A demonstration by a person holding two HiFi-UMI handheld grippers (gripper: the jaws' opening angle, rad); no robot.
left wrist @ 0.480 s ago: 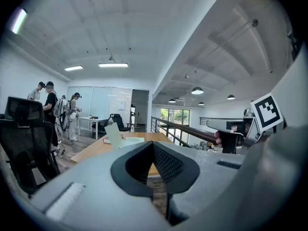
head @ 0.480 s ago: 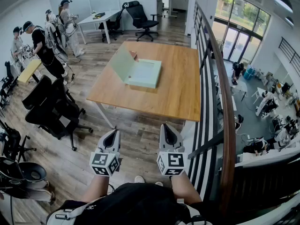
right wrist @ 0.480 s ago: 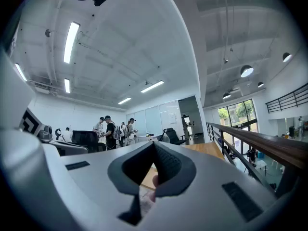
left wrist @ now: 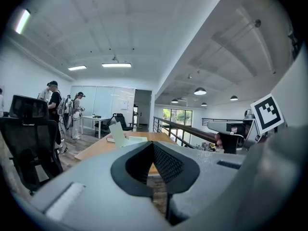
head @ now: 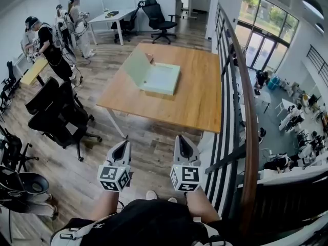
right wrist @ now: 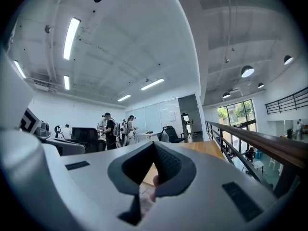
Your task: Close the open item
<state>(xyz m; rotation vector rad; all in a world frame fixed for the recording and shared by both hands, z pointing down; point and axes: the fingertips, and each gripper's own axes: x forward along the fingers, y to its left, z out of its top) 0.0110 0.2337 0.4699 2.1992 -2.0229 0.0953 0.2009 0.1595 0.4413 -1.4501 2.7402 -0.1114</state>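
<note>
People [head: 48, 47] moved; open box [head: 163, 79] inside table [head: 200, 101] edges; left tongs [head: 121, 148], right tongs [head: 184, 146] shut.

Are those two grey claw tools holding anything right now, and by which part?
Nothing is held. The left gripper and right gripper are both shut and empty; the pale green open-lidded box sits untouched on the wooden table.

The people [head: 48, 47] at far left have drawn slightly closer together.
</note>
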